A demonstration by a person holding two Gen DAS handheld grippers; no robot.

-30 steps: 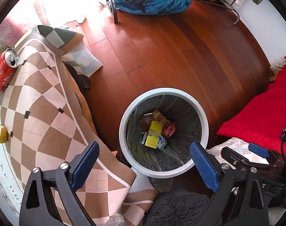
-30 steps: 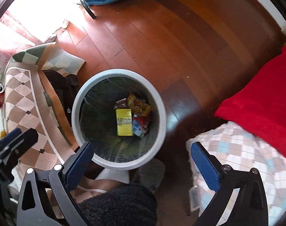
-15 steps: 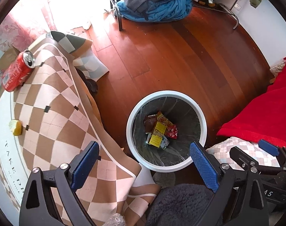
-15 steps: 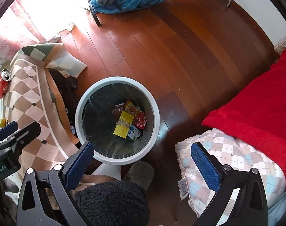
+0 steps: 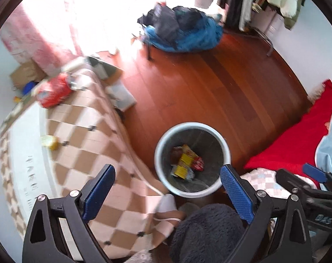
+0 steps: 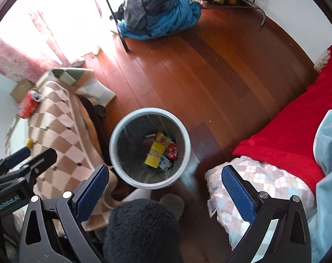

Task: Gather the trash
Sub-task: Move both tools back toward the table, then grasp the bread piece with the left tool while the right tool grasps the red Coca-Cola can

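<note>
A round white trash bin (image 5: 192, 127) (image 6: 150, 111) stands on the wood floor and holds several wrappers, yellow and red (image 5: 185, 164) (image 6: 160, 153). A red soda can (image 5: 53, 91) (image 6: 28, 103) lies on the checkered tablecloth at the table's far end. A small yellow piece (image 5: 49, 142) (image 6: 29, 142) lies nearer on the table. My left gripper (image 5: 167, 185) is open and empty, high above the bin and table edge. My right gripper (image 6: 165, 185) is open and empty, above the bin's near side.
The table with the brown checkered cloth (image 5: 93, 153) (image 6: 63, 131) is left of the bin. A red blanket (image 5: 301, 140) (image 6: 297, 131) and checkered pillow (image 6: 260, 188) lie right. A blue clothes pile (image 5: 183, 32) (image 6: 161, 19) sits far back. A dark fuzzy slipper (image 5: 207, 232) (image 6: 142, 230) is below me.
Both grippers have risen and pulled back from the bin, which now looks smaller. The left view has swung toward the table, so the can and yellow piece sit nearer centre. Both stayed open.
</note>
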